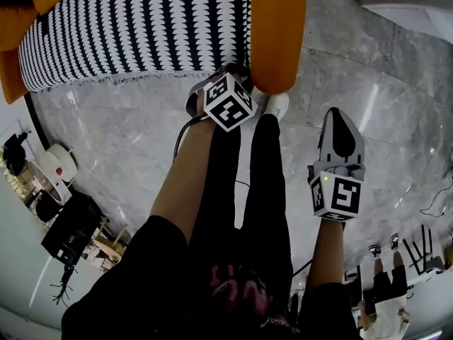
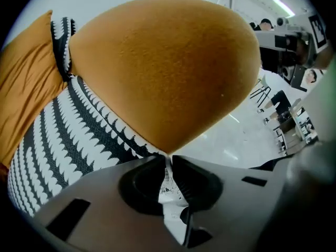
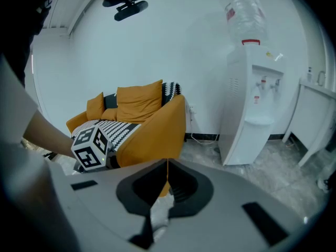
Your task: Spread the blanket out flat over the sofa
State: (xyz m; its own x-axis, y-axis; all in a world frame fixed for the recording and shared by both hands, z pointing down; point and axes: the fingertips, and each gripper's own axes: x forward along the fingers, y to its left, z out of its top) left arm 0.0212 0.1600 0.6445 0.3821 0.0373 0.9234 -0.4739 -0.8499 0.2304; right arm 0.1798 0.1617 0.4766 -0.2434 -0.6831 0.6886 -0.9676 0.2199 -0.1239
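Note:
The black-and-white patterned blanket (image 1: 134, 27) lies flat over the seat of the orange sofa (image 1: 279, 34), its fringed front edge hanging over the seat front. It also shows on the seat (image 2: 58, 140) and over the backrest in the left gripper view. My left gripper (image 1: 235, 71) is at the blanket's front right corner, beside the sofa arm (image 2: 168, 67). Its jaws (image 2: 168, 161) are shut; I cannot tell whether any fringe is caught. My right gripper (image 1: 338, 113) hangs over the floor to the right, shut and empty (image 3: 167, 164); from there I see the sofa (image 3: 152, 130) and blanket (image 3: 107, 127).
The person's legs and a white shoe (image 1: 276, 105) stand on the grey marble floor (image 1: 127, 140) in front of the sofa. A water dispenser (image 3: 252, 104) and a white cabinet (image 3: 315, 114) stand right of the sofa. Boxes and clutter (image 1: 67, 225) sit at the left.

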